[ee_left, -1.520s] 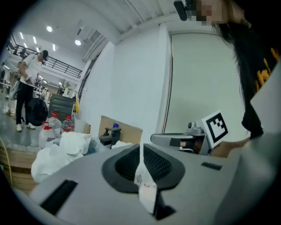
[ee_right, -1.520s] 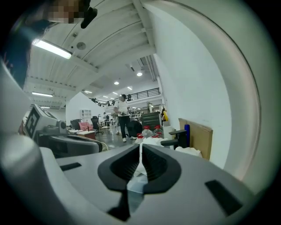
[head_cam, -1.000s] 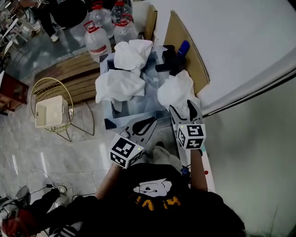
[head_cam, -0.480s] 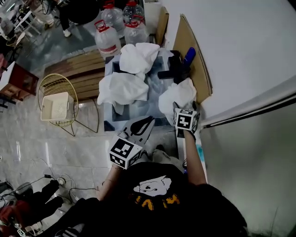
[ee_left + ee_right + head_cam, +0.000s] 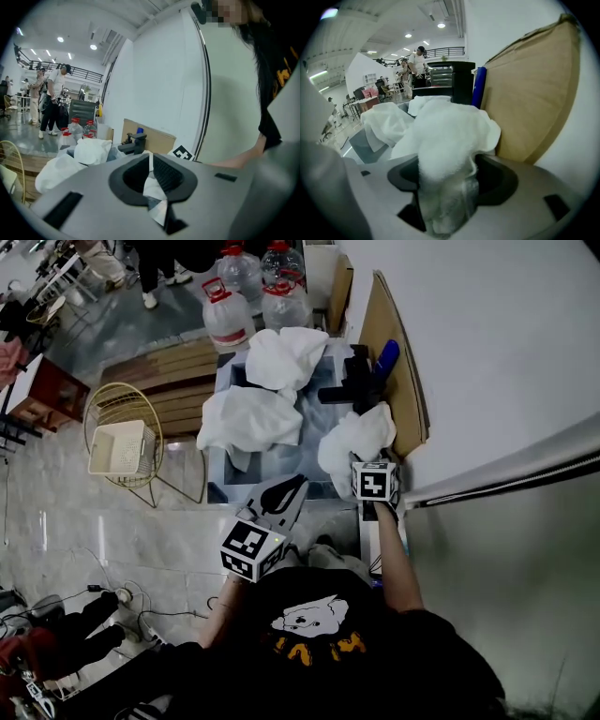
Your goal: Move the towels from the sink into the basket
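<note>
R gripper [image 5: 447, 199] dropped onto towel [image 5: 445, 136], fingers [image 5: 502, 183] closing round it, tips buried

The sink [image 5: 272, 468] is a steel unit set against the white wall, with a black tap [image 5: 352, 382] standing on its right side. Three white towels sit on it: the far towel [image 5: 281, 357] is heaped at the back end, the left towel [image 5: 248, 418] spills over the left rim, and the right-hand towel [image 5: 356, 435] is bunched just in front of the tap. A cardboard sheet [image 5: 401, 381] stands on edge between sink and wall.

On the glossy floor [image 5: 112, 531], water bottles [image 5: 230, 320] cluster beyond the sink and wooden slats [image 5: 159, 390] lie to its left. A gold wire stand [image 5: 141, 413] carries the cream basket [image 5: 117, 448], and cables [image 5: 117, 601] trail nearer me.
</note>
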### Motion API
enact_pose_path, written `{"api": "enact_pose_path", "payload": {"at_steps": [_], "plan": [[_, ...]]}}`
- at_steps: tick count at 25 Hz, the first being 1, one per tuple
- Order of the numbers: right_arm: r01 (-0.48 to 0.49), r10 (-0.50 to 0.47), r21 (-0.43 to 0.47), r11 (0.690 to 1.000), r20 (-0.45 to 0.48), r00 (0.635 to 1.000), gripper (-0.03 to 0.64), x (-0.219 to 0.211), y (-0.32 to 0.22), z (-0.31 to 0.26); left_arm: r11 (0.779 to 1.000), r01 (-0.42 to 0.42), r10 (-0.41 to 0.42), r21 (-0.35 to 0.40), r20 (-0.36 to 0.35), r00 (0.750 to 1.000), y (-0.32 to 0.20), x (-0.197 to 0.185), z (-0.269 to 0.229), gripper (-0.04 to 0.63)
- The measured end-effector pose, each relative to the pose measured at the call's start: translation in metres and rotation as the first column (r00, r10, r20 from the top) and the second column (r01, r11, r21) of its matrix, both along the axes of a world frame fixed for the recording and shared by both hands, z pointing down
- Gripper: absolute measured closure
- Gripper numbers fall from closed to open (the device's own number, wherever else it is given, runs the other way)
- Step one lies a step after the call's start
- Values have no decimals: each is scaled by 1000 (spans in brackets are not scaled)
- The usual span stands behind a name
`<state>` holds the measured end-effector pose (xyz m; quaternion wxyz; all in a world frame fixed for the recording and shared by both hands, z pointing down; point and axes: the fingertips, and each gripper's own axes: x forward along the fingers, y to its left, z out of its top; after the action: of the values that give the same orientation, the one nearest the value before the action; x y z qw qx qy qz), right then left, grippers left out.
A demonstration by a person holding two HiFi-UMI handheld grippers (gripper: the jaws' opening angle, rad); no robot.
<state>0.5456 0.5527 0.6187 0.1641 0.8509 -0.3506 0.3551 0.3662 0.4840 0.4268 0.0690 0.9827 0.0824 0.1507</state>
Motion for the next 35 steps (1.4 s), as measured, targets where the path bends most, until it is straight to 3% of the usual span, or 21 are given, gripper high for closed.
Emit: {"api": "enact_pose_path", "payload": {"at_steps": [4, 7, 16, 19, 23, 30, 35], "plan": [[44, -44, -17, 999, -27, 999, 395, -8, 3, -8, 1000, 30, -30, 6, 6, 1000, 0, -1, 0, 566], [88, -87, 21, 996, -44, 995, 460, -18, 6, -22, 998, 59, -59, 11, 9, 998, -3, -3, 0, 566], [251, -230, 229, 941, -114, 966, 482, -61, -3, -101, 986, 167, -167, 32, 2, 986, -21, -16, -3, 566], [302, -274, 297, 906, -134, 952, 482, -79, -15, -133, 975, 219, -220, 41, 1, 976, -32, -29, -7, 566], [394, -360, 382, 836, -160, 919, 482, -106, -42, -167, 954, 297, -297, 45, -2, 955, -50, -51, -9, 566], [559, -527, 441, 702, -207, 825, 482, -170, -111, -201, 894, 446, -445, 46, -26, 895, -96, -107, -15, 566], [606, -573, 434, 666, -222, 789, 481, -216, -161, -208, 867, 497, -496, 31, -43, 867, -141, -153, -16, 566]]}}
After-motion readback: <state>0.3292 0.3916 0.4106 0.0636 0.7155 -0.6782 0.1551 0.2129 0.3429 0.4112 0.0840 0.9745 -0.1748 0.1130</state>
